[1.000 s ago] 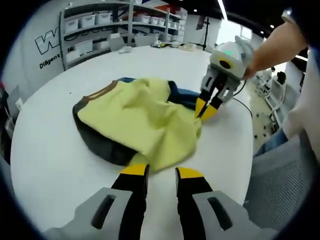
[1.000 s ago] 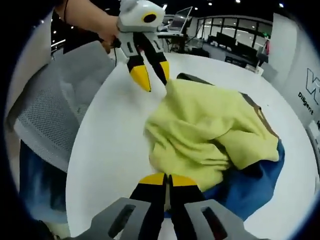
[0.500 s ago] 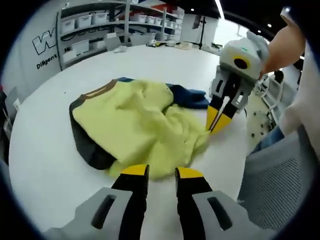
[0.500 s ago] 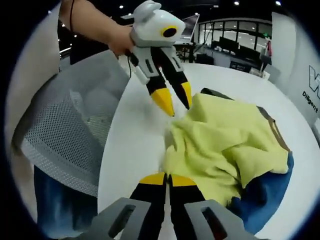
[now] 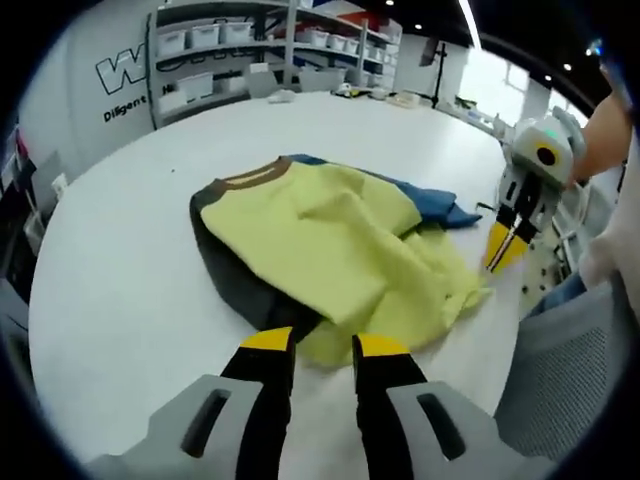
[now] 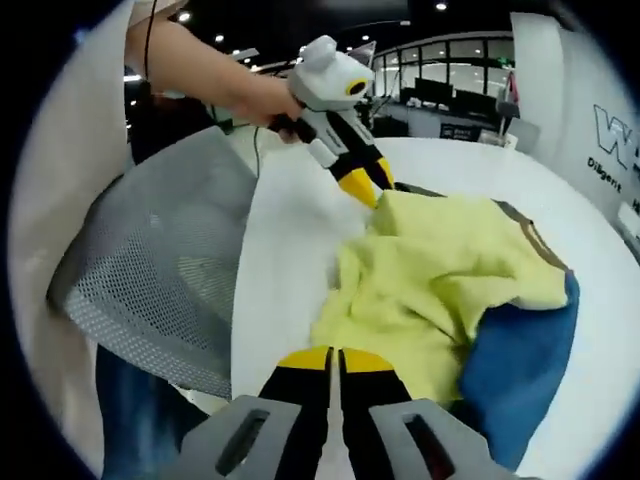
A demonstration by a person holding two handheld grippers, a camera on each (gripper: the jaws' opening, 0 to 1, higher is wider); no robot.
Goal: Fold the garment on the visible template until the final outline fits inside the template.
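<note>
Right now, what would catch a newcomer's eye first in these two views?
The crumpled yellow garment heaped in the middle of the round white table, with blue fabric showing beneath it. Next, the right gripper at the garment's far edge in the left gripper view, and the left gripper over its opposite edge. A grey mesh chair stands beside the table.

A round white table (image 5: 120, 290) spreads ahead of the left claw. Beyond it, metal shelves (image 5: 250, 50) with white bins line a white wall with dark lettering (image 5: 125, 85). A grey mesh chair (image 6: 160, 270) stands left of the right claw. Far ahead of that claw, dark windows (image 6: 450, 80) sit under small ceiling lights (image 6: 440, 8).
</note>
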